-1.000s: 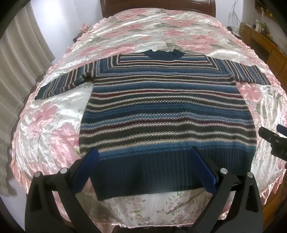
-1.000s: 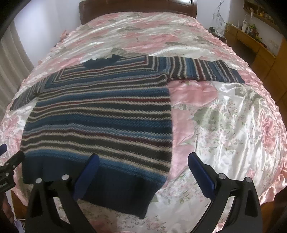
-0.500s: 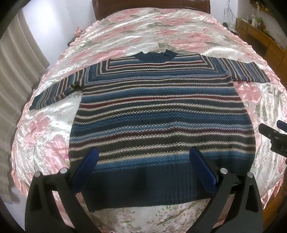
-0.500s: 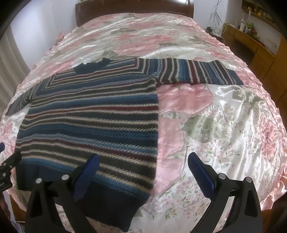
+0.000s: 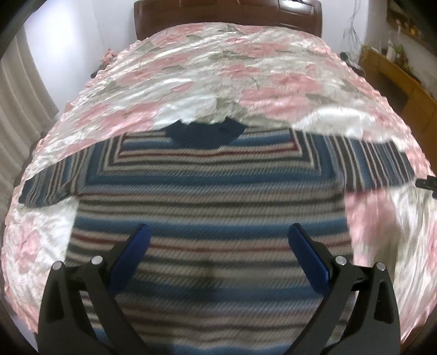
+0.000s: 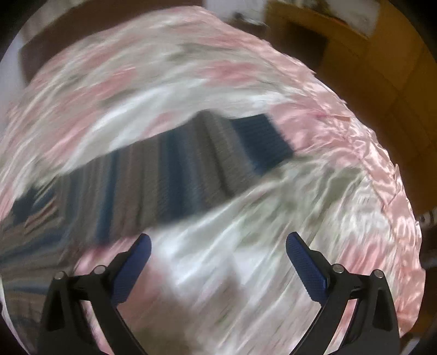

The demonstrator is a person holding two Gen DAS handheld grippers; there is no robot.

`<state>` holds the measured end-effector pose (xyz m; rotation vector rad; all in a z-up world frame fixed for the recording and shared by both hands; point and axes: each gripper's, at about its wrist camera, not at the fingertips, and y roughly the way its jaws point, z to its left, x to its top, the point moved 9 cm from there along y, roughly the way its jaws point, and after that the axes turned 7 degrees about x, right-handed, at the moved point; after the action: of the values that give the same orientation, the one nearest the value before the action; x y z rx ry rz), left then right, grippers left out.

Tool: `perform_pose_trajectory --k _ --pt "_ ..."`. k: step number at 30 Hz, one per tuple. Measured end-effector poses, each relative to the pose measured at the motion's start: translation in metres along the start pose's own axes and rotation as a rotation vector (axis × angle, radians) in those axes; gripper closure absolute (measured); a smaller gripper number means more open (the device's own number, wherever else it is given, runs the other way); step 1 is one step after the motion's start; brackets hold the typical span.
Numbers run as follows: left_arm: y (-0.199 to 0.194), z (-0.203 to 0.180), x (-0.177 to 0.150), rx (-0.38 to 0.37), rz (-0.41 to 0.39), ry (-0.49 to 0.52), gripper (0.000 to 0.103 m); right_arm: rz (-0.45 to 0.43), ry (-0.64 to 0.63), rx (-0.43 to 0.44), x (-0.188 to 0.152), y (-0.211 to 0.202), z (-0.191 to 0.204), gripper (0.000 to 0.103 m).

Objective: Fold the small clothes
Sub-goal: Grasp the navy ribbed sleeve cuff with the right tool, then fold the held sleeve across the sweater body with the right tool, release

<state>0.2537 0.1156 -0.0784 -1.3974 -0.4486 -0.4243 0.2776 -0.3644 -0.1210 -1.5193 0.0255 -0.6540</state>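
Lying flat and face-up across the floral satin bedspread (image 5: 191,68), the striped sweater (image 5: 207,191) is seen whole in the left wrist view, its navy collar (image 5: 203,133) pointing toward the wooden headboard (image 5: 226,11) and both sleeves spread out sideways. The left gripper (image 5: 218,245) is held above the lower body of the garment with its blue fingers (image 5: 131,256) spread wide and nothing caught between them. The left sleeve (image 5: 52,185) is judged the natural first fold on this side: the cuff should be pinched cleanly through both knit layers, lifted only a little, and laid straight across the chest so the stripes stay aligned. A wooden cabinet (image 5: 404,82) stands beside the bed at the right, and a curtain (image 5: 19,109) hangs at the left; neither is in the way.

In the right wrist view, heavily blurred, the right sleeve (image 6: 191,169) is shown stretched diagonally, its dark cuff (image 6: 259,142) toward the bed's edge. The right gripper (image 6: 218,259) is poised over bare bedspread just short of that sleeve, its fingers likewise parted and empty. A grip near the cuff is advised, with care taken that the slippery satin beneath is not gathered along with the knit. Brown furniture (image 6: 368,54) is visible beyond the bed, well apart from the work
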Motion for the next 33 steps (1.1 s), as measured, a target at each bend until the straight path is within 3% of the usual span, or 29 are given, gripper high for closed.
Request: perform_pose_trajectory --k 4,8,12,14,16,18,20,23,25,28,30,33 --pt "0.029 -0.028 0.023 0.0 0.016 -0.011 0.003 0.071 0.084 0.039 0.038 0.05 -0.042 0.006" --pt "0.056 -0.051 0.034 0.028 0.027 0.028 0.003 0.109 0.149 0.097 0.05 0.083 -0.062 0.013" --pt "0.072 -0.061 0.034 0.036 0.032 0.045 0.003 0.116 0.233 0.168 0.055 0.104 -0.076 0.013" --pt "0.075 -0.061 0.031 0.037 0.033 0.048 0.003 0.093 0.258 0.186 0.06 0.106 -0.079 0.019" --pt "0.079 -0.06 0.029 0.044 0.033 0.053 0.003 0.074 0.254 0.159 0.062 0.101 -0.08 0.057" --pt "0.082 -0.056 0.026 0.054 0.038 0.057 0.003 0.051 0.279 0.236 0.067 0.094 -0.076 0.088" --pt "0.083 -0.048 0.023 0.065 0.052 0.048 0.003 0.001 0.304 0.25 0.072 0.079 -0.075 0.089" --pt "0.078 -0.033 0.023 0.063 0.045 0.025 0.003 -0.105 0.234 0.283 0.082 0.046 -0.064 0.09" --pt "0.075 -0.025 0.022 0.078 0.036 0.024 0.003 -0.096 0.231 0.222 0.079 0.046 -0.073 0.09" --pt "0.076 -0.014 0.015 0.081 0.064 0.021 0.003 0.022 0.229 0.078 0.057 0.076 -0.083 0.09" --pt "0.075 -0.008 0.012 0.078 0.072 0.022 0.003 -0.007 0.191 0.03 0.058 0.077 -0.076 0.09" --pt "0.073 0.006 0.012 0.096 0.063 0.04 0.003 -0.128 0.06 0.006 0.075 0.047 -0.041 0.09"
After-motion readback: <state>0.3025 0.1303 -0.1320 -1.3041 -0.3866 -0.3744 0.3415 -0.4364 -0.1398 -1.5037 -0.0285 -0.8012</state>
